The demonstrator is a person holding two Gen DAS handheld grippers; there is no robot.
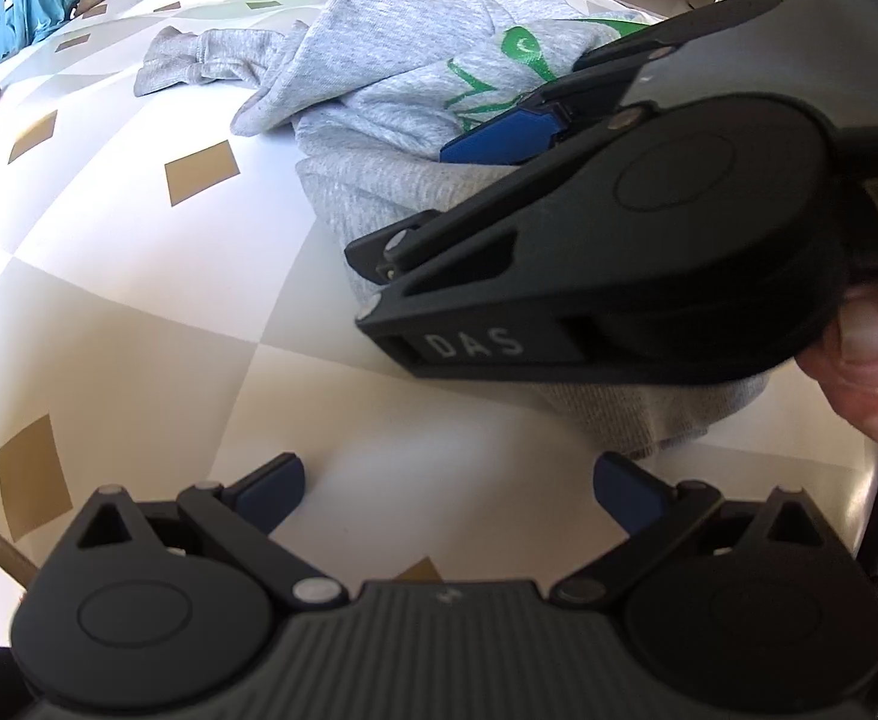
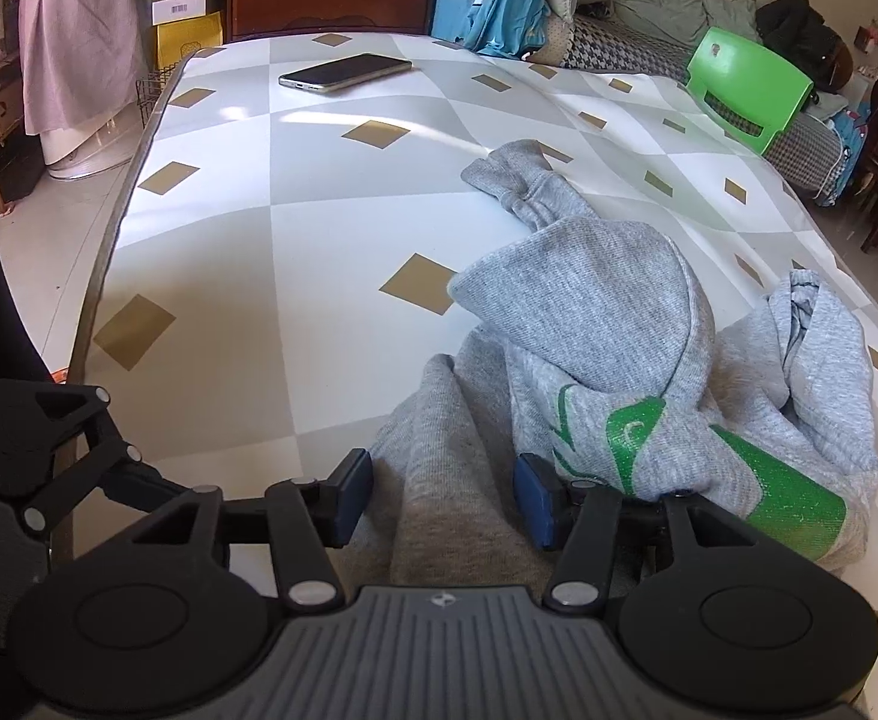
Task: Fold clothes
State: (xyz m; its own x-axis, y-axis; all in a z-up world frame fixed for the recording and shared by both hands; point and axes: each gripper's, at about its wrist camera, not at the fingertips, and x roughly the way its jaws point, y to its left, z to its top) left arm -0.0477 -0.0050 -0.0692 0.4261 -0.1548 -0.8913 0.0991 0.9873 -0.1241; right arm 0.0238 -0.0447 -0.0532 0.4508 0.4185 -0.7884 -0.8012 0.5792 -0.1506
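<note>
A grey hoodie (image 2: 607, 312) with a green print lies crumpled on the checked table (image 2: 294, 240), hood uppermost and one sleeve stretched towards the far side. My right gripper (image 2: 445, 498) is open, with a flat fold of the hoodie's grey fabric lying between its blue pads; the pads do not squeeze it. The left wrist view shows the same hoodie (image 1: 390, 78) with one blue pad (image 1: 499, 141) of the right gripper resting on it. My left gripper (image 1: 451, 489) stands wide open over bare table (image 1: 138, 300) beside the hoodie's hem, holding nothing.
A phone (image 2: 345, 72) lies at the table's far end. A green plastic chair (image 2: 745, 90) stands beyond the right edge, and a sofa with piled clothes lies behind it. A person's thumb (image 1: 871, 360) holds the right gripper. The table's left edge drops to tiled floor.
</note>
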